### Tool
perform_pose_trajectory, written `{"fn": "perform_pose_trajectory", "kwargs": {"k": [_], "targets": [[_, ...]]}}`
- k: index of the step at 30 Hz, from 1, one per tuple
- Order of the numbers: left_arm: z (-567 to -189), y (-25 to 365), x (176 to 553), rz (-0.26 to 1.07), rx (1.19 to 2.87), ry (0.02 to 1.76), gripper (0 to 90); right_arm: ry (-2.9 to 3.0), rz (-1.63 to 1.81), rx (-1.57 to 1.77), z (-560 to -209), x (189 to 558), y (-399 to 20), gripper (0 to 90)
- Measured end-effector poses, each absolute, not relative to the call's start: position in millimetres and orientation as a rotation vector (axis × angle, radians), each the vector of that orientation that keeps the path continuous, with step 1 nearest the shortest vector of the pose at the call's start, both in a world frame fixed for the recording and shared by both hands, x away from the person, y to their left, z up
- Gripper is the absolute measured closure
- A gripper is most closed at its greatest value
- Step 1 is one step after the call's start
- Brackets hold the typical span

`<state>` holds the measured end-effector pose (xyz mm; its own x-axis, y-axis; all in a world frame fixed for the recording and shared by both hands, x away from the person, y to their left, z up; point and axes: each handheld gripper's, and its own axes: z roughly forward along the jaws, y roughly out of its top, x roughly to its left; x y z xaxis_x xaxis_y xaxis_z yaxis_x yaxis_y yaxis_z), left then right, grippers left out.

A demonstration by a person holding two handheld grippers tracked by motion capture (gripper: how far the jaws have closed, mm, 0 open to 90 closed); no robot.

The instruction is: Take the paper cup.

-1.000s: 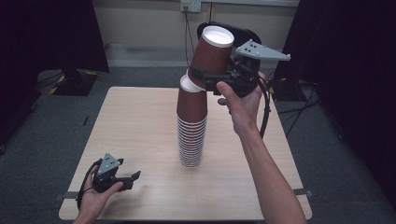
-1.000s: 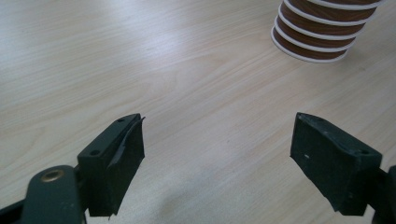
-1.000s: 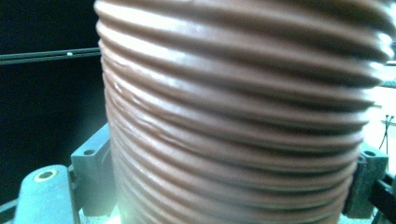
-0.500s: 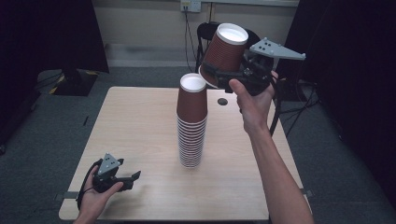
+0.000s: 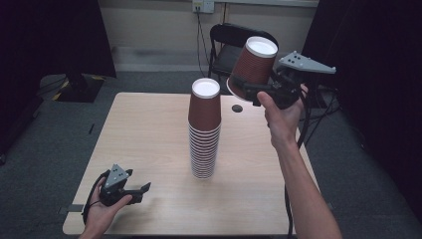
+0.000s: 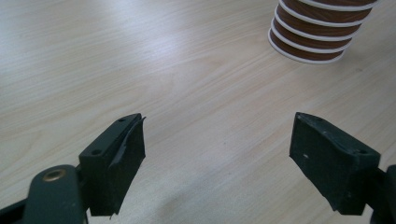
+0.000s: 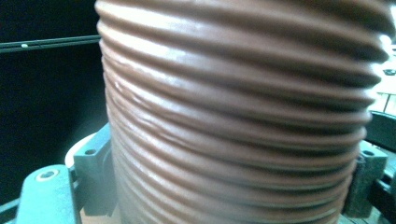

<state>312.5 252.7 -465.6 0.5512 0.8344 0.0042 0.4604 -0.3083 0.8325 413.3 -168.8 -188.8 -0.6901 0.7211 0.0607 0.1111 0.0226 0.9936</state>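
**One cup lifted clear of the stack, held by our right gripper**

In the right gripper view, the ribbed brown wall of the cup [image 7: 243, 121] sits so close to the lens that its rim and base are cut off, and we catch just the edges of the two jaws pressed against either side of it. The high view gives the rest: our right gripper [image 5: 249, 89] clamps the cup [image 5: 254, 67] near its mouth, tilted, white bottom up, in the air above the table's far right part and well apart from the stack of cups [image 5: 204, 129].

The stack stands upside down near the middle of the table [image 5: 149, 129]; in the left gripper view we see just its lowest rims [image 6: 320, 35], the upper part cut off by the frame.

Our left gripper [image 5: 134, 191] rests low at the near left corner, jaws spread wide with bare wood between them.

A small dark round spot [image 5: 237, 108] on the tabletop lies beyond the stack; we cannot make out what it is. A black chair [image 5: 229, 47] stands behind the table, partly hidden by the lifted cup.
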Motion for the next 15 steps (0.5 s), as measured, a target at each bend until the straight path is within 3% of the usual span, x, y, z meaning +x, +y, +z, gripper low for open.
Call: {"fn": "perform_pose_trajectory", "kwargs": {"k": [15], "targets": [[-463.2,249.2,308.5,0.533,1.846,1.025,21.2,1.888,1.662,0.950,-236.1,406.4,-189.2,14.8]]}}
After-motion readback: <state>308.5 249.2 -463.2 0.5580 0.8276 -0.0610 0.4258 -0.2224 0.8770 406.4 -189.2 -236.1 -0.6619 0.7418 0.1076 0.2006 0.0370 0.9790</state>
